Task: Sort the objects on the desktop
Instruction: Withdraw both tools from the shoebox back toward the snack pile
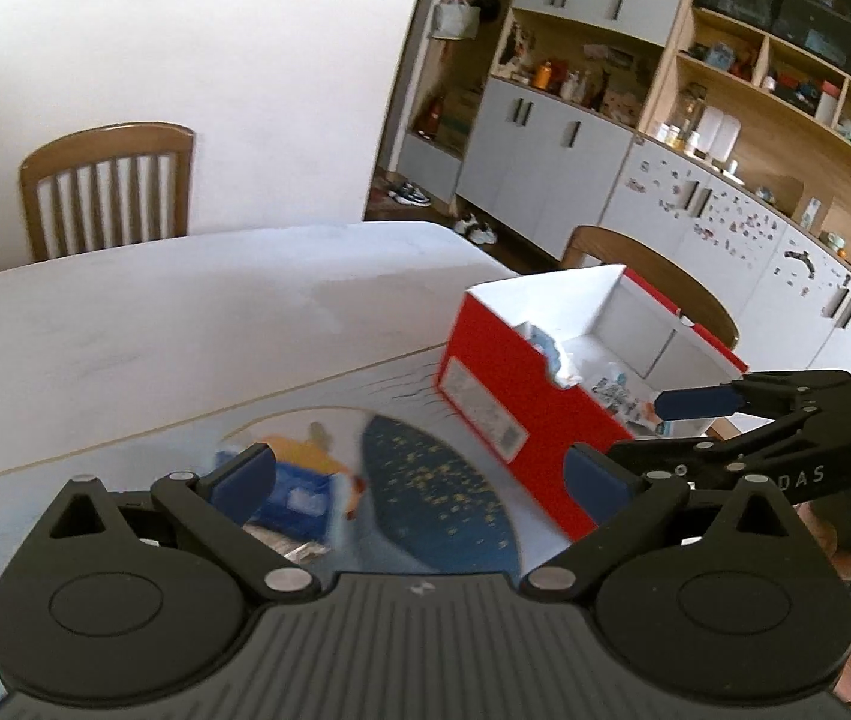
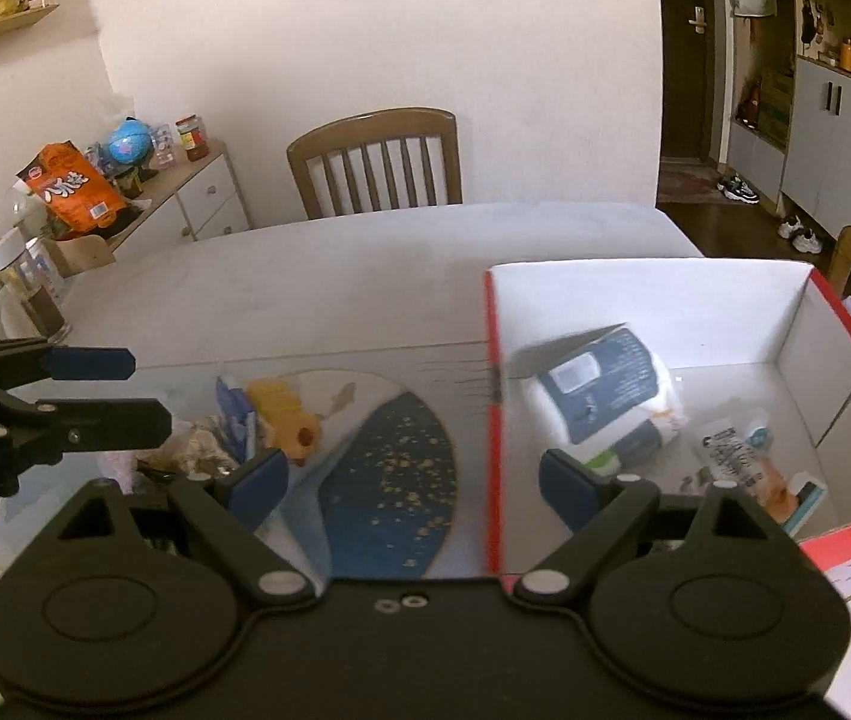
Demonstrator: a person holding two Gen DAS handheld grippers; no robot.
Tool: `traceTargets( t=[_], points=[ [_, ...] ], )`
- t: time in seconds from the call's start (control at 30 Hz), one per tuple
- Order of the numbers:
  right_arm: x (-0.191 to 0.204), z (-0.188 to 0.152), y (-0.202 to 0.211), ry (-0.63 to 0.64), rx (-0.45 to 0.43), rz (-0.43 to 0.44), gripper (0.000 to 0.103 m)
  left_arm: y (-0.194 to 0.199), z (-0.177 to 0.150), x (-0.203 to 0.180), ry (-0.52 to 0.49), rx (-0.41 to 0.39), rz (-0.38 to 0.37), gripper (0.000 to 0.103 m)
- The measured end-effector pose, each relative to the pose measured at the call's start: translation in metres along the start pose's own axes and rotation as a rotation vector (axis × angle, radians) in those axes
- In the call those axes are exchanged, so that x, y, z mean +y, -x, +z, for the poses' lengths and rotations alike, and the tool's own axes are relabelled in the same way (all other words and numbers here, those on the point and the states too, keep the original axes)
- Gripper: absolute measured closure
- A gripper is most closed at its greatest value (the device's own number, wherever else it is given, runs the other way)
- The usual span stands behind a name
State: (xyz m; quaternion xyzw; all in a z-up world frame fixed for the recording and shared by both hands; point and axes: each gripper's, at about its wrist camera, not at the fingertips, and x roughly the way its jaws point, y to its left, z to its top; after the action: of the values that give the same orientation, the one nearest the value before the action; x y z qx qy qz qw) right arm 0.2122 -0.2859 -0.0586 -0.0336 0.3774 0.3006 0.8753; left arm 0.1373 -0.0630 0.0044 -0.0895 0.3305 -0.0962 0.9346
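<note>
A red shoebox point(image 1: 503, 396) with a white inside point(image 2: 635, 294) stands open on the right of the table. In it lie a white and dark-blue tissue pack point(image 2: 605, 396) and small packets point(image 2: 743, 456). Left of the box, on a printed mat point(image 2: 389, 468), is a pile: a yellow toy point(image 2: 287, 414), a blue packet point(image 2: 233, 414) and crinkled wrappers. My left gripper point(image 1: 419, 480) hangs open over this pile with nothing between its fingers. My right gripper point(image 2: 416, 483) is open and empty above the box's left wall. Each gripper shows in the other's view, the right point(image 1: 674, 429) and the left point(image 2: 125, 390).
The pale table point(image 1: 185, 312) runs back to a wooden chair point(image 2: 377, 162); a second chair point(image 1: 653, 264) stands behind the box. Jars point(image 2: 23, 288) sit at the table's left edge by a sideboard with an orange snack bag point(image 2: 74, 189). Shelves and cabinets point(image 1: 725, 138) line the right.
</note>
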Motion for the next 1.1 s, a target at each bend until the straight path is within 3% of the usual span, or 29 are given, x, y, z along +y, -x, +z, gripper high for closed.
traceTargets(
  t=[0.57,1.1],
  points=[
    [0.062,-0.014,-0.011,0.031,-0.001,0.033,0.012,0.051,-0.044,0.054,0.05,-0.044,0.067,0.0],
    [0.101,-0.022,-0.025,0.097,0.007,0.059,0.012,0.074,-0.078,0.086,0.098,-0.064,0.132,0.0]
  ],
)
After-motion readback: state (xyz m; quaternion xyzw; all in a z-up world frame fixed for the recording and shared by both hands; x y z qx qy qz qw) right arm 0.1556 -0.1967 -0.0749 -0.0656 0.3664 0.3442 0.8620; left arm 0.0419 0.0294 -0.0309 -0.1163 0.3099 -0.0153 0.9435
